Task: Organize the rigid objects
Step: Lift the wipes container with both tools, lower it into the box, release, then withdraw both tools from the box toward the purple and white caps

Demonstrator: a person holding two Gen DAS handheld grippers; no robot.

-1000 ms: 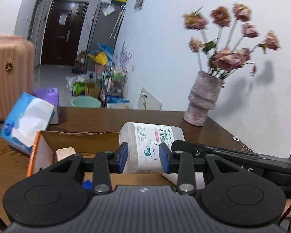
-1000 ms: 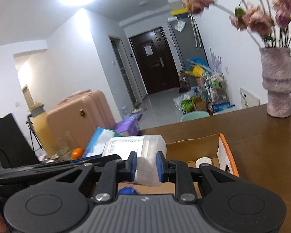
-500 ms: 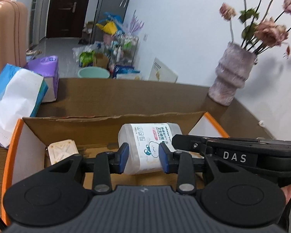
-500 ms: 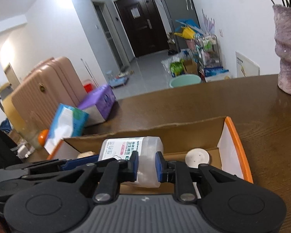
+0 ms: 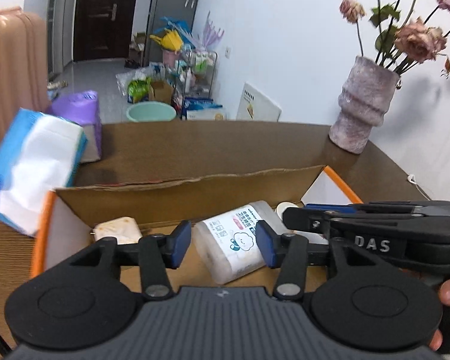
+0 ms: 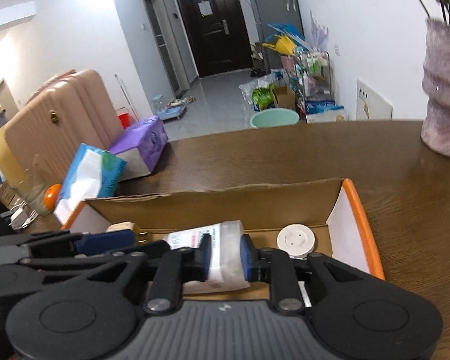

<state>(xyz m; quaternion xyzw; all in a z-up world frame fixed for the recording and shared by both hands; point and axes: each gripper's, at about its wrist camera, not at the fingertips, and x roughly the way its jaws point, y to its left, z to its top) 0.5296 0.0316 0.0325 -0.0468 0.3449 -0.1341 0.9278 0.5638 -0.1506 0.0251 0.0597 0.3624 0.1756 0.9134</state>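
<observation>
**Wipes canister low in the box, right claw gripping one end**

Lies on its side inside the cardboard box (image 6: 349, 210): the wipes canister (image 5: 237, 243), long axis slanting from near-left to far-right across the box floor in the left wrist view. Clamped at its far end between the pads of the right claw (image 6: 225, 255), which reaches in from the right. Framed by the left claw (image 5: 222, 243), spread wide to either side of the near end and apparently clear of it. Judged: release hinges on the right claw, since only that one grips.

Beside the canister: a white round cap (image 6: 295, 238) to the right, a pale soap-like block (image 5: 117, 229) to the left. Outside on the worktop (image 6: 285, 156): tissue pack (image 5: 33, 168), purple pack (image 6: 141, 145), vase (image 5: 360, 111).

Hidden: the canister's underside, so contact with the box floor unclear; label text too small to read.
</observation>
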